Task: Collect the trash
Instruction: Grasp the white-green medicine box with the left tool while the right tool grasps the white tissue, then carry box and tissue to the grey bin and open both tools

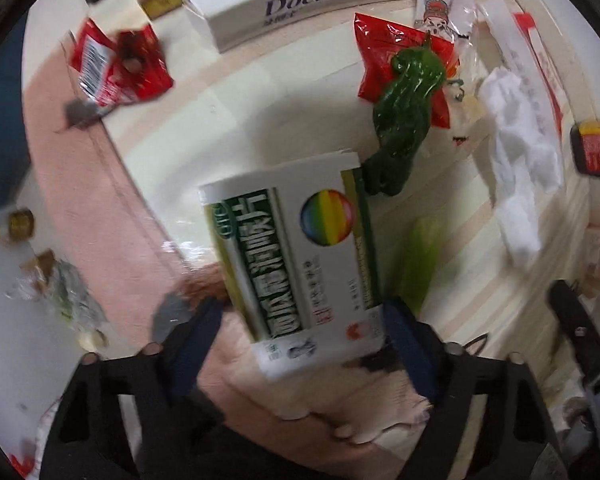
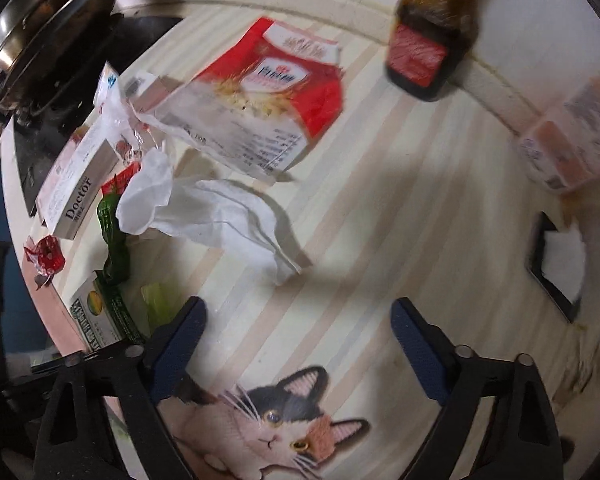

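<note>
A white and green carton (image 1: 296, 264) with a rainbow ball printed on it lies at the table's edge. My left gripper (image 1: 300, 308) points down over its near end, and its blue pads flank the carton. A thin gap shows on the left side, so the jaws stand open. The carton (image 2: 96, 320) also shows at the lower left of the right wrist view. My right gripper (image 2: 298, 308) hangs open over the striped tablecloth (image 2: 380, 200) with nothing between its fingers. A crumpled white tissue (image 2: 204, 212) lies just beyond it to the left.
A green wrapper (image 1: 408, 112) lies on a red bag (image 1: 380, 52). A red wrapper (image 1: 116, 68) sits near the table edge, with a "Doctor" box (image 1: 284, 4) behind. A red and white bag (image 2: 268, 92), a dark bottle (image 2: 424, 52), a pan (image 2: 40, 28) and a black tray (image 2: 556, 264) ring the table. Scraps (image 1: 60, 288) lie on the floor.
</note>
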Demonstrator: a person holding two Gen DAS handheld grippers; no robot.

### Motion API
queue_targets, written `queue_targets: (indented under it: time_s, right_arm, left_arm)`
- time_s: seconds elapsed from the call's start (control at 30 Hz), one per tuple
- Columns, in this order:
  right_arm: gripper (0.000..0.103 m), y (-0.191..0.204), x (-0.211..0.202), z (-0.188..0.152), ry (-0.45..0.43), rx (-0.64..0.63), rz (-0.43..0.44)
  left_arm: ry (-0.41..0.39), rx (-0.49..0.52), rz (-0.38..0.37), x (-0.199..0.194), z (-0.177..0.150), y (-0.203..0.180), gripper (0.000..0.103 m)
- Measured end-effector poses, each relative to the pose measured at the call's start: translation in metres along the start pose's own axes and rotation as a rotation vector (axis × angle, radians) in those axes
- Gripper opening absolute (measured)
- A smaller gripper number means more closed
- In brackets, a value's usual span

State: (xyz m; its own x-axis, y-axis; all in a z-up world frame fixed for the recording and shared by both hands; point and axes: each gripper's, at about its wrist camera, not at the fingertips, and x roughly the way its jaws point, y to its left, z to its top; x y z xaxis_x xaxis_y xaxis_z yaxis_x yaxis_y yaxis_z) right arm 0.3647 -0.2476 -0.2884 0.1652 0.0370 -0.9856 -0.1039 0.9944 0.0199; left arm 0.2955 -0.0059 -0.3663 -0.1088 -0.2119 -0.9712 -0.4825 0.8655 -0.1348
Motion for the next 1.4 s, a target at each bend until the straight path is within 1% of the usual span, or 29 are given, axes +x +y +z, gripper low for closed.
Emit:
queue_targets:
  time_s: [0.03, 0.07, 0.1, 0.17, 0.2, 0.27, 0.3, 0.37, 0.4, 0.47, 0.5, 0.53, 0.57, 0.6, 0.63, 0.67, 0.87, 0.9, 0.97, 1.1, 1.17, 1.2, 1.23, 1.27, 1.3, 1.33, 1.37, 1.4]
  right_arm:
    - [0.084, 0.002, 0.005, 0.004, 0.008, -0.028, 0.016]
    - [0.083, 0.005, 0.008, 0.008, 0.009, -0.053, 0.023]
    - [0.082, 0.008, 0.011, 0.011, 0.008, -0.075, 0.027]
    - [0.081, 0.015, 0.016, 0.018, 0.002, -0.117, 0.041]
    - [0.081, 0.02, 0.018, 0.022, -0.006, -0.142, 0.042]
    - [0.081, 0.029, 0.022, 0.029, -0.017, -0.184, 0.042]
    - [0.081, 0.033, 0.025, 0.031, -0.021, -0.204, 0.043]
    - [0.081, 0.042, 0.034, 0.036, -0.021, -0.248, 0.033]
    - [0.08, 0.048, 0.041, 0.037, -0.008, -0.274, 0.029]
    - [0.067, 0.056, 0.054, 0.037, 0.02, -0.311, 0.017]
    - [0.054, 0.059, 0.059, 0.036, 0.032, -0.325, 0.008]
    - [0.046, 0.061, 0.058, 0.033, 0.016, -0.343, -0.011]
    - [0.043, 0.062, 0.058, 0.031, 0.013, -0.352, -0.016]
    - [0.031, 0.062, 0.056, 0.027, 0.011, -0.355, -0.014]
    - [0.012, 0.062, 0.054, 0.025, 0.01, -0.354, -0.015]
    - [0.008, 0.06, 0.052, 0.02, 0.017, -0.354, -0.025]
    - [0.006, 0.045, 0.032, -0.013, 0.007, -0.292, 0.006]
    - [0.006, 0.042, 0.024, -0.019, -0.001, -0.277, 0.018]
    - [0.005, 0.04, 0.01, -0.032, -0.02, -0.263, 0.032]
    - [0.005, 0.045, -0.03, -0.047, -0.067, -0.243, 0.073]
    - [0.005, 0.058, -0.043, -0.044, -0.086, -0.238, 0.105]
    - [0.005, 0.064, -0.056, -0.046, -0.106, -0.24, 0.12]
    - [0.005, 0.072, -0.06, -0.043, -0.119, -0.244, 0.127]
    - [0.005, 0.081, -0.074, -0.045, -0.141, -0.252, 0.146]
    - [0.005, 0.09, -0.082, -0.046, -0.158, -0.26, 0.161]
    - [0.005, 0.102, -0.091, -0.048, -0.174, -0.271, 0.173]
    - [0.005, 0.117, -0.1, -0.051, -0.187, -0.284, 0.186]
    - [0.005, 0.133, -0.108, -0.053, -0.199, -0.298, 0.201]
  left_arm:
    - [-0.009, 0.001, 0.01, -0.002, 0.001, 0.001, 0.067]
    - [-0.025, 0.011, 0.018, -0.005, 0.001, 0.001, 0.067]
    - [-0.052, 0.039, 0.042, -0.009, -0.001, 0.0, 0.066]
    - [-0.095, 0.089, 0.105, -0.012, 0.0, -0.002, 0.065]
    - [-0.118, 0.122, 0.152, -0.015, -0.002, 0.001, 0.065]
    - [-0.151, 0.141, 0.192, -0.02, -0.005, 0.008, 0.065]
    - [-0.16, 0.14, 0.199, -0.023, -0.004, 0.011, 0.065]
    - [-0.154, 0.126, 0.184, -0.023, -0.004, 0.017, 0.068]
    - [-0.15, 0.121, 0.187, -0.021, -0.003, 0.018, 0.068]
    - [-0.141, 0.126, 0.207, -0.011, -0.002, 0.02, 0.069]
    - [-0.152, 0.12, 0.207, -0.011, -0.003, 0.023, 0.07]
    - [-0.151, 0.115, 0.202, -0.011, -0.004, 0.023, 0.067]
    - [-0.153, 0.117, 0.198, -0.011, -0.004, 0.023, 0.067]
    - [-0.159, 0.127, 0.204, -0.009, -0.005, 0.021, 0.066]
    - [-0.162, 0.136, 0.21, -0.004, -0.002, 0.018, 0.066]
    - [-0.165, 0.15, 0.214, 0.0, 0.001, 0.012, 0.065]
    - [-0.24, 0.204, 0.219, -0.011, -0.012, 0.005, 0.065]
    - [-0.264, 0.207, 0.215, -0.02, -0.015, 0.008, 0.065]
    - [-0.304, 0.209, 0.211, -0.036, -0.02, 0.0, 0.065]
    - [-0.386, 0.19, 0.185, -0.07, -0.022, 0.018, 0.065]
    - [-0.426, 0.166, 0.155, -0.09, -0.022, 0.034, 0.065]
    - [-0.447, 0.151, 0.14, -0.101, -0.022, 0.045, 0.065]
    - [-0.461, 0.14, 0.129, -0.106, -0.024, 0.053, 0.065]
    - [-0.478, 0.125, 0.118, -0.113, -0.033, 0.059, 0.065]
    - [-0.495, 0.107, 0.105, -0.123, -0.034, 0.073, 0.065]
    - [-0.507, 0.092, 0.095, -0.124, -0.043, 0.079, 0.065]
    - [-0.517, 0.078, 0.087, -0.129, -0.044, 0.091, 0.065]
    - [-0.53, 0.056, 0.08, -0.136, -0.046, 0.11, 0.065]
